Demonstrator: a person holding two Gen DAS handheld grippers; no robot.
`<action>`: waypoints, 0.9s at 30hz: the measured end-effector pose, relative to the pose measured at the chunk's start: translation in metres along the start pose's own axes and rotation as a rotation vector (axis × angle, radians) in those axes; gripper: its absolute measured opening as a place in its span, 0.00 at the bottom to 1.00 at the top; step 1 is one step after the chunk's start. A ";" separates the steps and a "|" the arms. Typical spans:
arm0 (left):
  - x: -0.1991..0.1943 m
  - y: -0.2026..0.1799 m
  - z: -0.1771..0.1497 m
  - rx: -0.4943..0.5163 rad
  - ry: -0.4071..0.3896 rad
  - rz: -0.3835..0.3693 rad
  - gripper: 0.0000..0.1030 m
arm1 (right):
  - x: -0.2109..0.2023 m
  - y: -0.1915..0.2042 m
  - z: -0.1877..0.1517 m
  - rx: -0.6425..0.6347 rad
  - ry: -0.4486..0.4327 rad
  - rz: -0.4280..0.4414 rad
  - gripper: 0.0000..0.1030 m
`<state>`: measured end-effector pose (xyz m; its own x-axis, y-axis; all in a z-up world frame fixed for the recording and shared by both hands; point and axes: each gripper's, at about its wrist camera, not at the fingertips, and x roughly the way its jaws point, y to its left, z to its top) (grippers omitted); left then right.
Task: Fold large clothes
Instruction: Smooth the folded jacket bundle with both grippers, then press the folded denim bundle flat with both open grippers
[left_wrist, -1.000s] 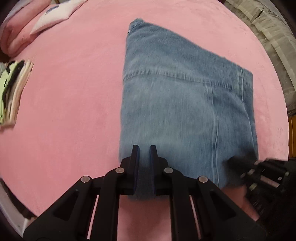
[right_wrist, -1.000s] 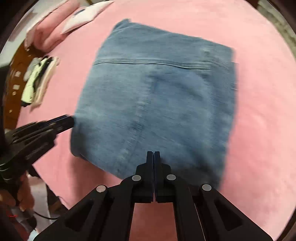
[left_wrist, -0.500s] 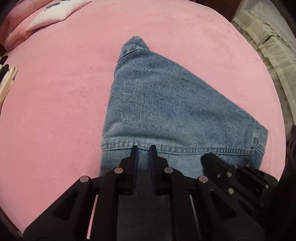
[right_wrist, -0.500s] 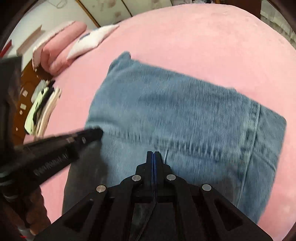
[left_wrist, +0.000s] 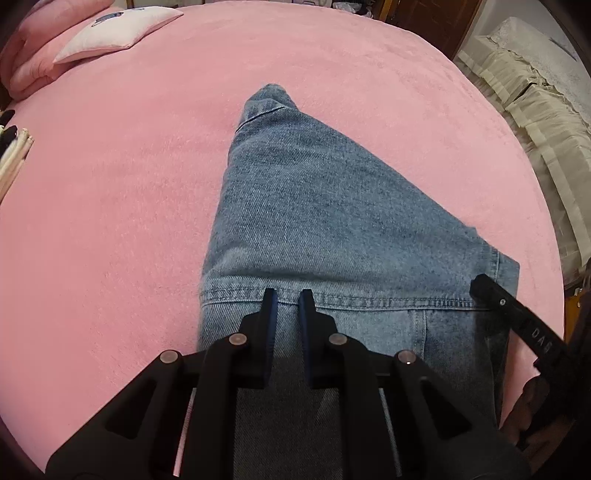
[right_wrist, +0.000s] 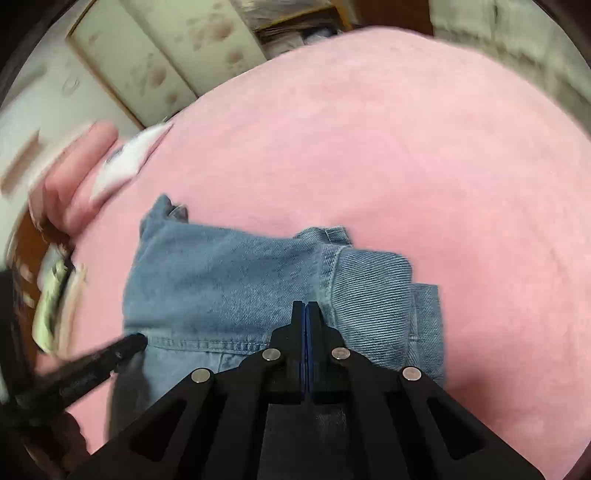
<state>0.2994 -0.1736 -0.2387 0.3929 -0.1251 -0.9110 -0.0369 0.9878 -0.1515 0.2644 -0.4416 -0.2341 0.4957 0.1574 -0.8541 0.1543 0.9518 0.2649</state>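
Folded blue jeans (left_wrist: 317, 214) lie on the pink bed (left_wrist: 110, 206); they also show in the right wrist view (right_wrist: 229, 280). My left gripper (left_wrist: 285, 299) is over the near hem seam, its jaws a narrow gap apart with denim running between and under them. My right gripper (right_wrist: 306, 306) is shut at the near edge of the jeans, with dark denim hanging under it. The right gripper's finger shows at the right edge of the left wrist view (left_wrist: 491, 291). The left one shows at the lower left of the right wrist view (right_wrist: 122, 349).
A pink pillow roll (left_wrist: 33, 70) and a white cushion (left_wrist: 118, 33) lie at the far left of the bed. A stack of folded clothes (right_wrist: 55, 306) sits at the left edge. Cream bedding (left_wrist: 535, 110) lies beyond the right side.
Both grippers have lifted the near edge of the jeans and carried it towards the far end. The right wrist view has tilted up, and the far part of the jeans now bunches.
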 end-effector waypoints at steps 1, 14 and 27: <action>-0.002 0.000 -0.001 0.004 -0.001 0.002 0.09 | -0.004 0.003 0.000 -0.020 -0.011 -0.041 0.00; -0.066 0.012 -0.068 0.017 0.024 0.149 0.09 | -0.059 0.016 -0.068 -0.009 0.090 -0.230 0.07; -0.139 0.010 -0.162 0.119 0.160 0.092 0.46 | -0.141 0.059 -0.155 -0.013 0.235 -0.365 0.59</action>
<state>0.0953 -0.1616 -0.1756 0.2415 -0.0381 -0.9696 0.0469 0.9985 -0.0276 0.0713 -0.3671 -0.1669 0.2026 -0.1358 -0.9698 0.2721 0.9591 -0.0774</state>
